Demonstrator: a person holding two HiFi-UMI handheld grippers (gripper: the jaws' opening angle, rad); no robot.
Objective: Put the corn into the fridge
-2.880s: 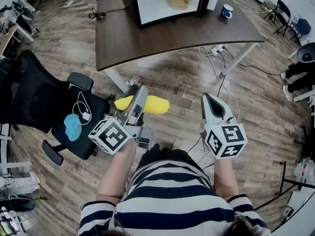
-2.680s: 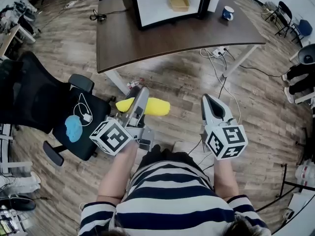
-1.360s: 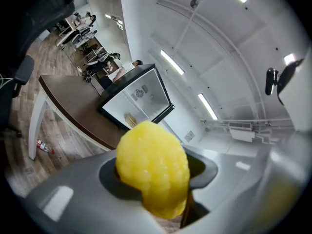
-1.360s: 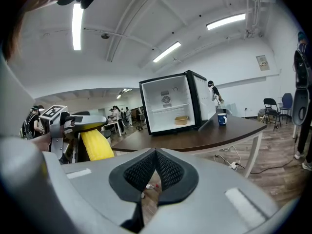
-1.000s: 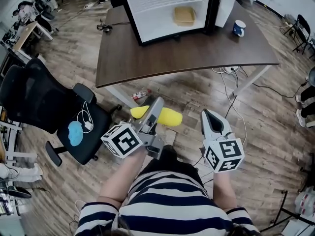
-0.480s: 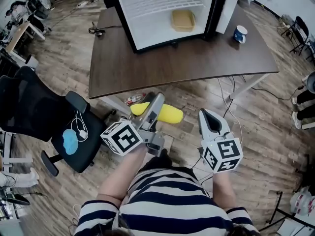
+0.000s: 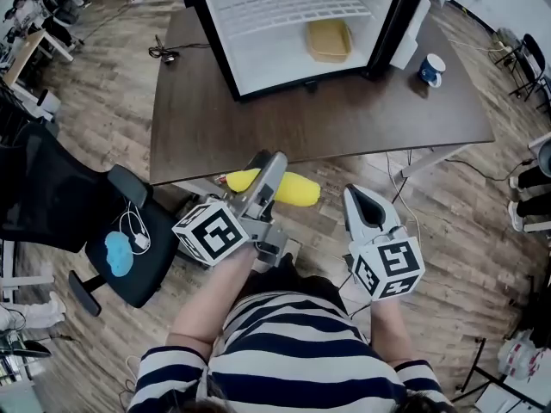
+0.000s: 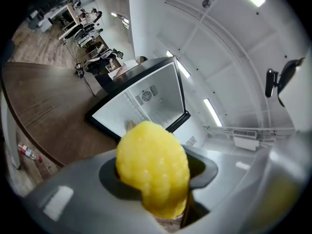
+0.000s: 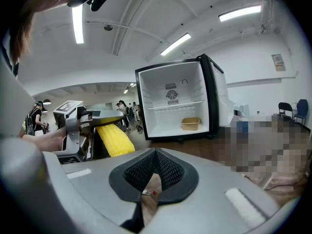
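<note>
The left gripper (image 7: 272,169) is clamped on the yellow corn cob (image 7: 297,191), which lies crosswise between its jaws, just before the near edge of the dark brown wooden table (image 7: 258,119); the right gripper (image 7: 354,198) beside it has its jaws together, with nothing in them; at the far edge of the table stands the black fridge with white inside (image 7: 275,46), its door open; a small tan tray (image 7: 330,40) lies inside, on the right.
</note>
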